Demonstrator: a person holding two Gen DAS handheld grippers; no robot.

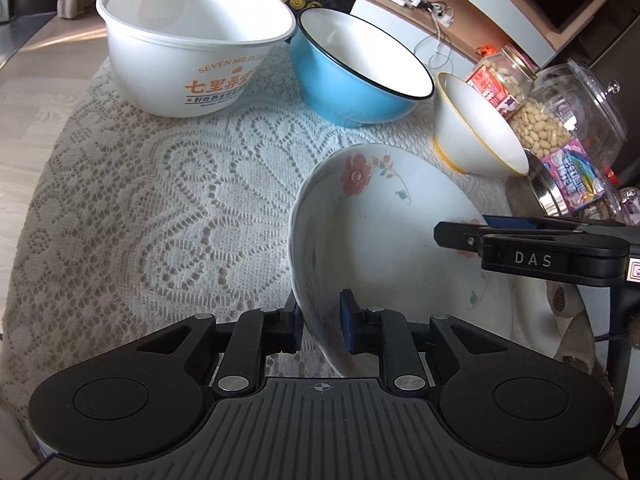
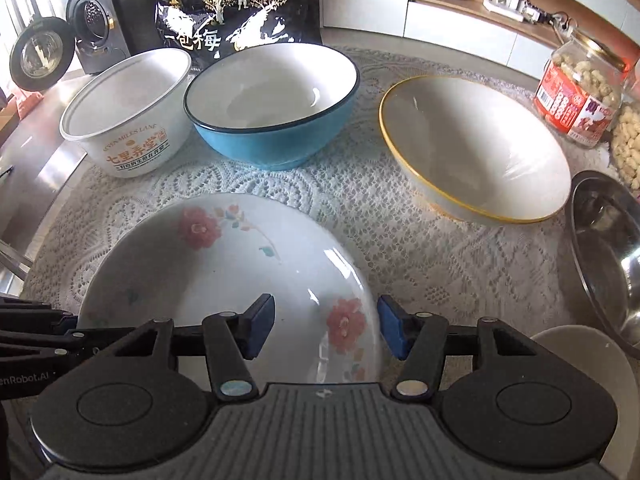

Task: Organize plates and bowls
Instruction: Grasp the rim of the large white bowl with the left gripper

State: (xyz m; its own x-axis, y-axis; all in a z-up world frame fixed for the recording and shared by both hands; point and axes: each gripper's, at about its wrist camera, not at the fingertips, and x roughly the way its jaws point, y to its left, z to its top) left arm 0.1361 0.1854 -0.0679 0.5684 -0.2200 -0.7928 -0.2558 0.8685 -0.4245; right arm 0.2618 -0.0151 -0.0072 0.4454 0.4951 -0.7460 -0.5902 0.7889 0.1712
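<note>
A white floral plate (image 1: 380, 224) lies on the lace tablecloth. My left gripper (image 1: 320, 326) is shut on its near rim, one blue pad on each side. The plate also shows in the right wrist view (image 2: 224, 264). My right gripper (image 2: 326, 328) is open above the plate's right part and holds nothing; it also shows in the left wrist view (image 1: 460, 236). Behind stand a white printed plastic bowl (image 2: 128, 120), a blue bowl (image 2: 272, 112) and a white yellow-rimmed bowl (image 2: 476, 148).
A steel bowl (image 2: 608, 256) and a small white dish (image 2: 592, 364) sit at the right. Jars of nuts (image 2: 576, 92) and a clear snack jar (image 1: 576, 120) stand at the far right. A black bag (image 2: 236, 4) stands behind the bowls. The lace cloth (image 1: 180, 200) covers the round table.
</note>
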